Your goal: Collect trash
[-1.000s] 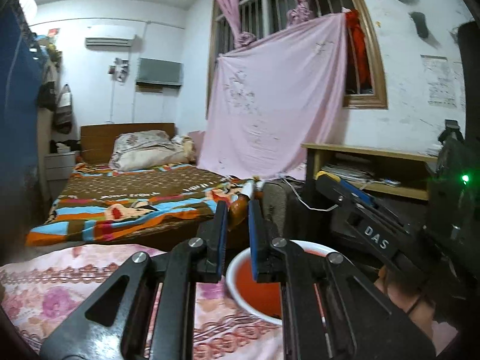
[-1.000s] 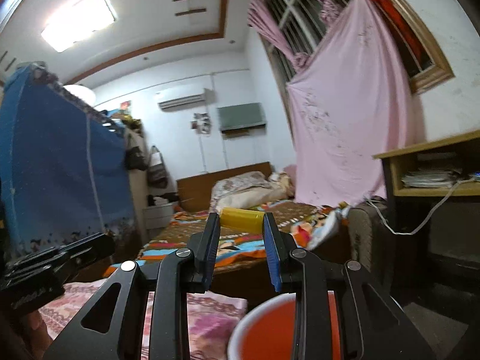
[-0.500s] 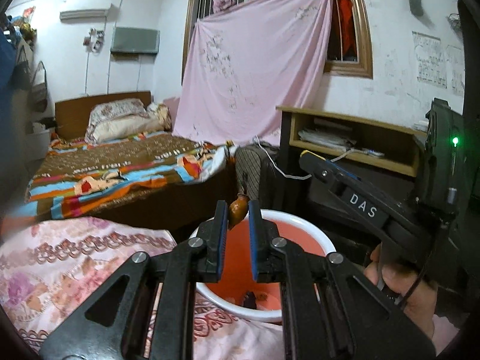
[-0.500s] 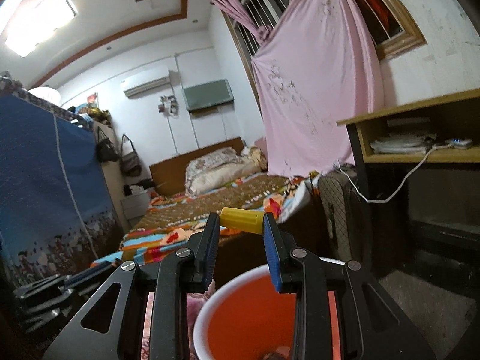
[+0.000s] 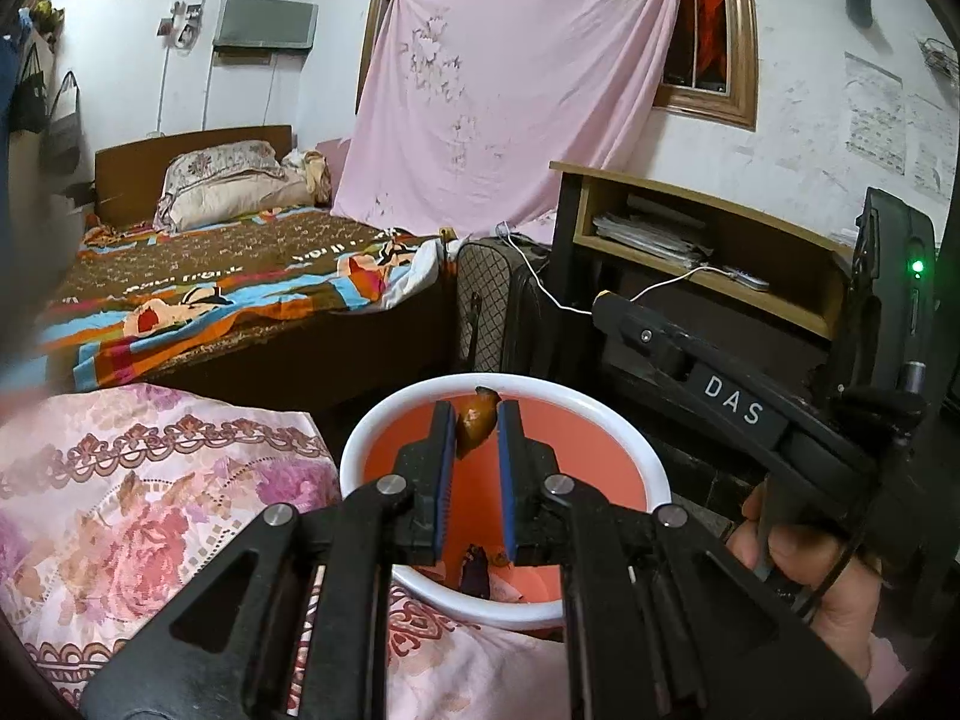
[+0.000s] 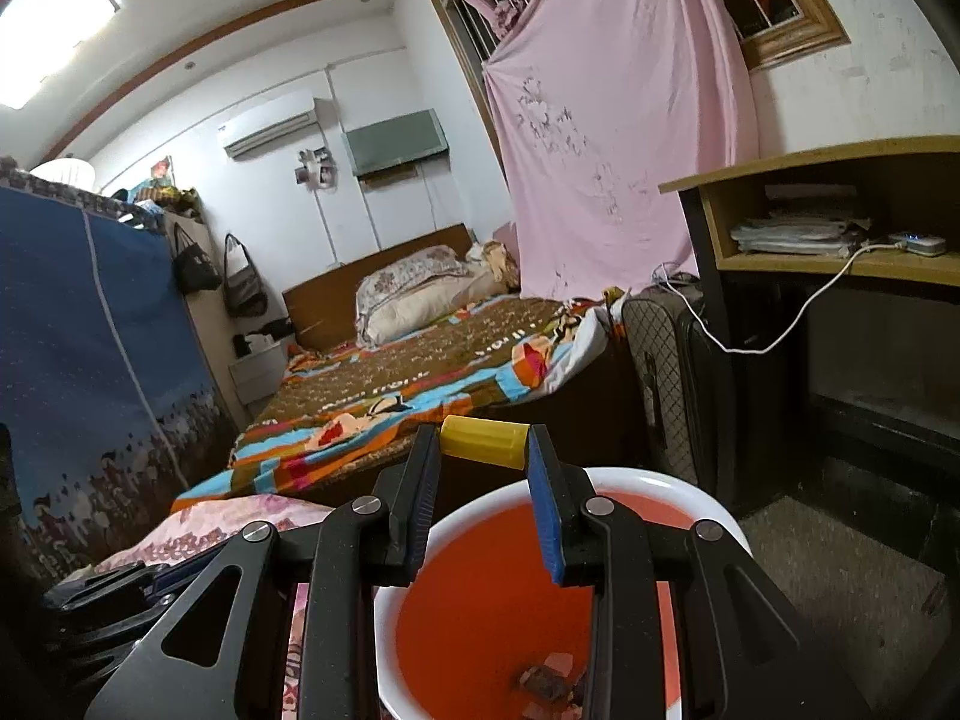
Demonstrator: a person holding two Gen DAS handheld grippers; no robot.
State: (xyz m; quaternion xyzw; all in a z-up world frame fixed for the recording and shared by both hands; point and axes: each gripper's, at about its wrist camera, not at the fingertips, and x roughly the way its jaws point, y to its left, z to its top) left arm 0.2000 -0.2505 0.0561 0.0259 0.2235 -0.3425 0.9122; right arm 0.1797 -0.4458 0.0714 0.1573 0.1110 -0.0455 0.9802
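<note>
An orange bin with a white rim (image 5: 366, 438) stands beside a surface under a pink floral cloth (image 5: 138, 504). My left gripper (image 5: 474, 420) is shut on a small brown scrap (image 5: 474, 420) and holds it above the bin's opening. Dark bits of trash (image 5: 477, 570) lie on the bin's floor. In the right wrist view my right gripper (image 6: 483, 447) is shut on a yellow cap-like cylinder (image 6: 483, 447) just above the far rim of the bin (image 6: 678, 489). Trash bits (image 6: 549, 678) show inside. The right gripper body (image 5: 738, 408) is at the right of the left wrist view.
A bed with a colourful blanket (image 5: 240, 282) lies behind the bin. A dark suitcase (image 5: 492, 300) and a wooden desk (image 5: 696, 222) with papers and a white cable stand to the right. A blue fabric wardrobe (image 6: 78, 348) is at the left.
Both grippers have tilted down and moved closer over the bin, which now fills more of each view. Both still hold their pieces.
</note>
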